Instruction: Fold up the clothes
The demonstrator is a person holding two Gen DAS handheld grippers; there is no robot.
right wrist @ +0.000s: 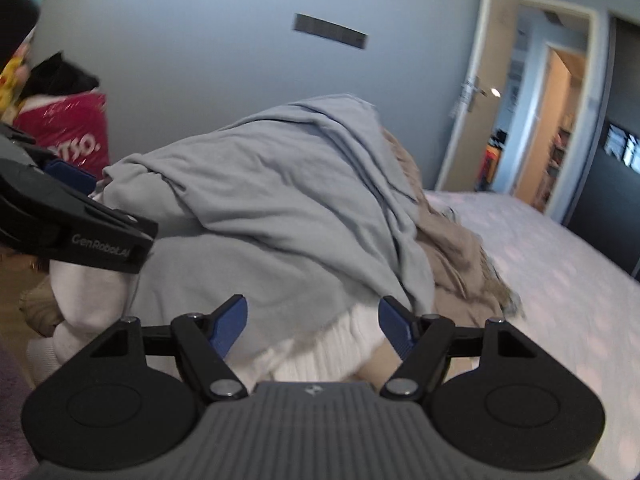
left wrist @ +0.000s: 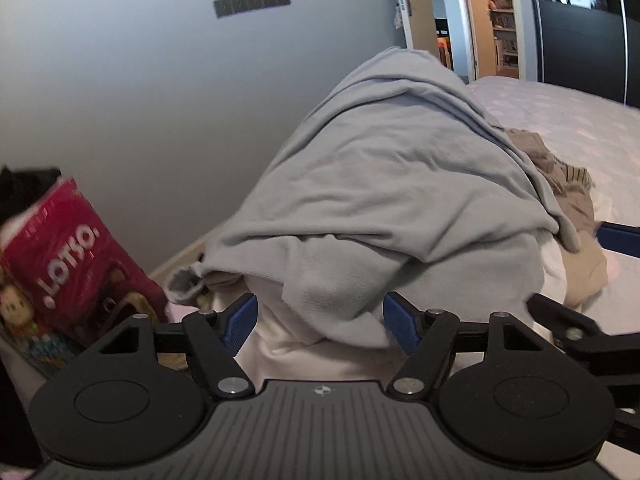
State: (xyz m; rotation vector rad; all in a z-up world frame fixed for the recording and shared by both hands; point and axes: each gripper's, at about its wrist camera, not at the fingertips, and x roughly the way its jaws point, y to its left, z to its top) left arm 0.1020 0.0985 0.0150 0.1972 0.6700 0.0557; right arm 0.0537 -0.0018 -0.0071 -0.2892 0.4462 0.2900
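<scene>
Left gripper and right gripper both spread wide, nothing clamped, side by side at the near hem of the heaped pale grey-blue soft jersey garment, apparently to pinch it; garment tops a clothes pile on the bed; beyond, grey wall.

A grey-blue wall bears a dark vent; right, an open door shows a lit hallway; a bed fills the foreground
</scene>
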